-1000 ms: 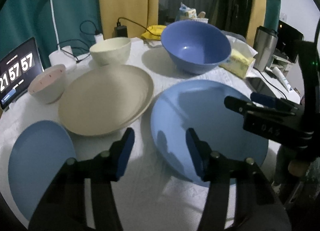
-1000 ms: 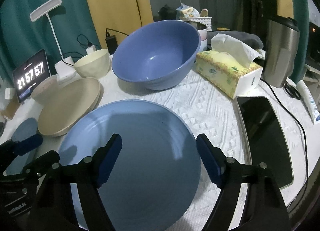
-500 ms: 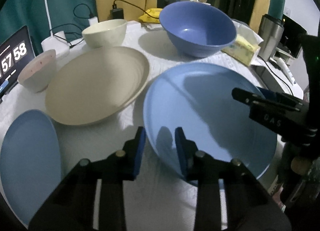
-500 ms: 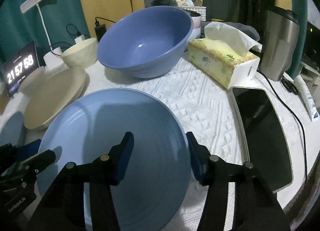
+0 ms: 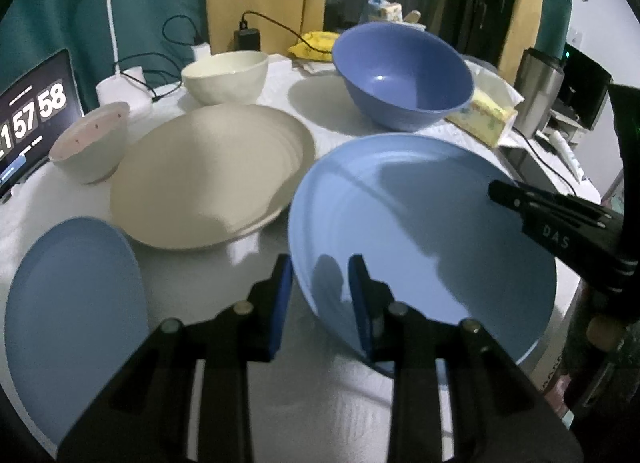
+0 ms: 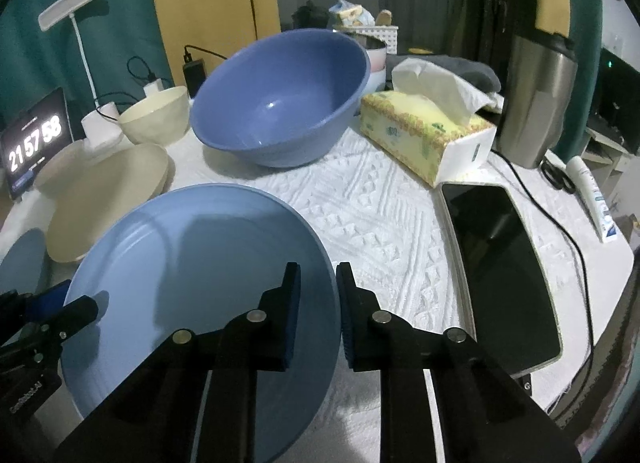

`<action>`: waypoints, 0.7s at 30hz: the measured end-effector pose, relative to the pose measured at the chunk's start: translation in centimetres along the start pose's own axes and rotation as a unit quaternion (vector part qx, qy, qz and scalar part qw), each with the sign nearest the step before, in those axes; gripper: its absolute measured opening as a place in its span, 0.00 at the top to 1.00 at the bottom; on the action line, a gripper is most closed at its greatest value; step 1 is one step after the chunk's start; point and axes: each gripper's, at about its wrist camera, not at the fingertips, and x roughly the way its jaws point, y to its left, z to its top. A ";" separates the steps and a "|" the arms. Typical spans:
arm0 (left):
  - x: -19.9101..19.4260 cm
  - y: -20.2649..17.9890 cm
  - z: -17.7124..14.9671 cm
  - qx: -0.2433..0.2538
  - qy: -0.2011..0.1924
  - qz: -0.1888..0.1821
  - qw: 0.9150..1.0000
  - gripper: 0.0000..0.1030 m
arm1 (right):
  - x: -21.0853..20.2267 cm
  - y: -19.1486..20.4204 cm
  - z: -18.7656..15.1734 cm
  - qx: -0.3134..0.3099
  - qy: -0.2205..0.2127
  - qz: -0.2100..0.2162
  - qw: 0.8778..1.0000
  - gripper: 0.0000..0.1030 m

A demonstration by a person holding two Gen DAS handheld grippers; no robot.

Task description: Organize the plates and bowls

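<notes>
A large light-blue plate [image 5: 420,231] is held off the white tablecloth by both grippers. My left gripper [image 5: 320,283] is shut on its left rim, one finger each side. My right gripper [image 6: 318,295] is shut on its right rim [image 6: 332,283]; the plate also fills the lower left of the right wrist view [image 6: 200,275]. A beige plate [image 5: 208,175], a small light-blue plate [image 5: 72,303], a cream bowl [image 5: 224,77], a pinkish bowl [image 5: 92,143] and a big dark-blue bowl [image 5: 404,75] sit on the table.
A tissue box [image 6: 424,139], a dark tablet [image 6: 500,263], a steel flask [image 6: 536,99], a tube [image 6: 596,199] and cables lie to the right. A clock display [image 5: 32,115], a lamp base [image 5: 124,87] and chargers stand at the back left.
Both grippers have closed from wide open onto opposite rims of the large light-blue plate, and the plate has risen slightly off the cloth.
</notes>
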 end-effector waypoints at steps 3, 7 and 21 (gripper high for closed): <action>-0.9 0.6 -0.1 -0.005 -0.007 -0.003 1.000 0.71 | -0.9 0.5 0.2 -0.003 -0.006 -0.001 1.000 0.80; -2.0 1.3 -0.4 -0.011 -0.018 -0.004 1.000 0.71 | -2.1 1.5 0.4 -0.008 -0.015 -0.003 1.000 0.80; -6.3 5.7 -1.2 -0.033 -0.060 0.007 0.998 0.71 | -4.9 6.5 0.8 -0.032 -0.034 0.002 0.999 0.80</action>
